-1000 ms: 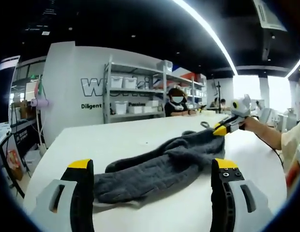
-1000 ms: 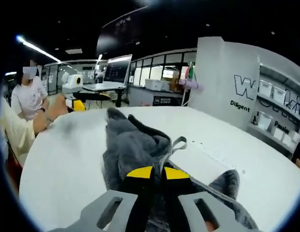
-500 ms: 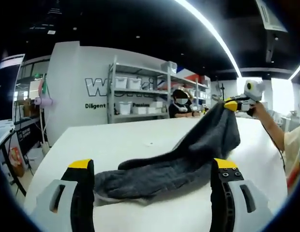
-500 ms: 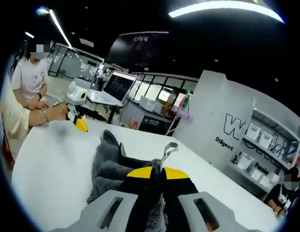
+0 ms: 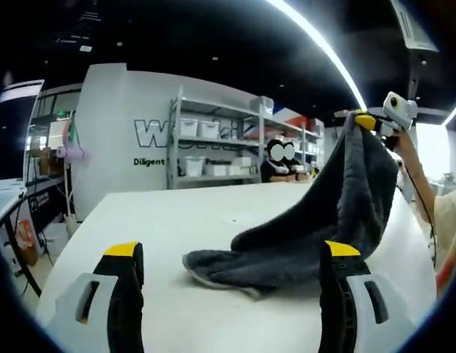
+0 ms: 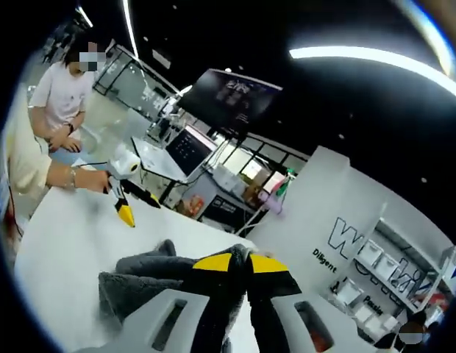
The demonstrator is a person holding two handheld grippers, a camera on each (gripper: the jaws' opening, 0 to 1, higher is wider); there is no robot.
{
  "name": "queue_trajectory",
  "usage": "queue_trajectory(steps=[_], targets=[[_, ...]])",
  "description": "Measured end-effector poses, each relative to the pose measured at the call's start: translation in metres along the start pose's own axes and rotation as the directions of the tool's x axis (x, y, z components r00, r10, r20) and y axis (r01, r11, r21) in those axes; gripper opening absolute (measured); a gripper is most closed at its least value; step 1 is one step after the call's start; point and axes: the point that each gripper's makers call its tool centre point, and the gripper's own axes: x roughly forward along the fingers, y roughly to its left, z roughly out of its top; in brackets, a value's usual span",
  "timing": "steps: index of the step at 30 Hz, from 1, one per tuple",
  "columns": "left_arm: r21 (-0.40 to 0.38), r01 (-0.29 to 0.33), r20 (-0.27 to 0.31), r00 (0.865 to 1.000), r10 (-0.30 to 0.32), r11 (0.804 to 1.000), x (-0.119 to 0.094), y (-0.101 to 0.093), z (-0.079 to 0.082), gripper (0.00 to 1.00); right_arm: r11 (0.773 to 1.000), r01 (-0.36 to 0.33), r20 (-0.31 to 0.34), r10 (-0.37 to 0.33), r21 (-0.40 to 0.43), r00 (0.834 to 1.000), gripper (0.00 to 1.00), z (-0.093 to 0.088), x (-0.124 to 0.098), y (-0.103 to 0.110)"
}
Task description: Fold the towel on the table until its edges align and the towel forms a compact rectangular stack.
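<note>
Right hand-held gripper (image 6: 239,259) clamped on limp, soft grey towel (image 5: 316,220) corner, lifted at 2 o'clock over counter (image 5: 176,220); left hand-held gripper (image 5: 232,254) apart, should grab trailing edge.

A white table (image 5: 176,220) with a rounded edge carries a dark grey towel (image 5: 309,235). One bunched end of the towel rests on the tabletop (the other end rises off it), with bare surface on both sides.
</note>
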Motion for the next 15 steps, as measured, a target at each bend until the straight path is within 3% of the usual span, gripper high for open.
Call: queue_trajectory(steps=[9,15], targets=[[-0.006,-0.011,0.007,1.0,0.011,1.0,-0.002,0.002,0.001,0.98,0.997,0.032,0.08,-0.026,-0.071,0.996,0.03,0.048,-0.011,-0.015],[-0.01,-0.012,0.01,1.0,0.012,1.0,-0.003,0.003,0.002,0.98,0.99,0.088,0.171,-0.069,-0.109,0.983,0.03,0.083,-0.024,-0.024]])
